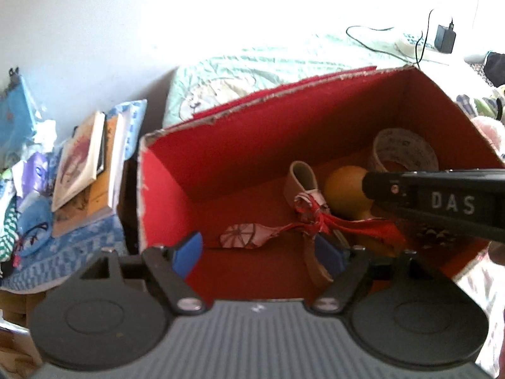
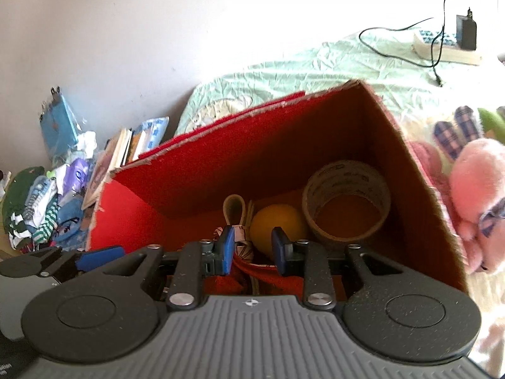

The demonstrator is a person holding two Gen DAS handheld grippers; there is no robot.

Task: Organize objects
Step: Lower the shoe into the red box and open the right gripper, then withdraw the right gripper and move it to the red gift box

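Note:
An open red-lined cardboard box (image 1: pixel 240 145) (image 2: pixel 221 164) sits on a bed. It holds a tape roll (image 1: pixel 405 153) (image 2: pixel 345 200), a yellow ball-like object (image 1: pixel 344 189) (image 2: pixel 277 221), a beige strap loop (image 1: pixel 301 178) (image 2: pixel 233 208), a red ribbon (image 1: pixel 363 225) and a candy-patterned wrapper (image 1: pixel 241 237). My left gripper (image 1: pixel 258 254) hangs open over the box floor, with nothing between its blue pads. My right gripper (image 2: pixel 255 251) is inside the box just short of the ball. Its pads stand a narrow gap apart over the ribbon. Its black side (image 1: pixel 442 203) crosses the left wrist view.
Books (image 1: pixel 85 164) (image 2: pixel 123 148) and a heap of small clothes (image 2: pixel 47 202) lie left of the box. A pink plush toy (image 2: pixel 473 195) rests against the box's right side. A charger with cable (image 1: pixel 445 38) (image 2: pixel 465 31) lies far back on the green sheet.

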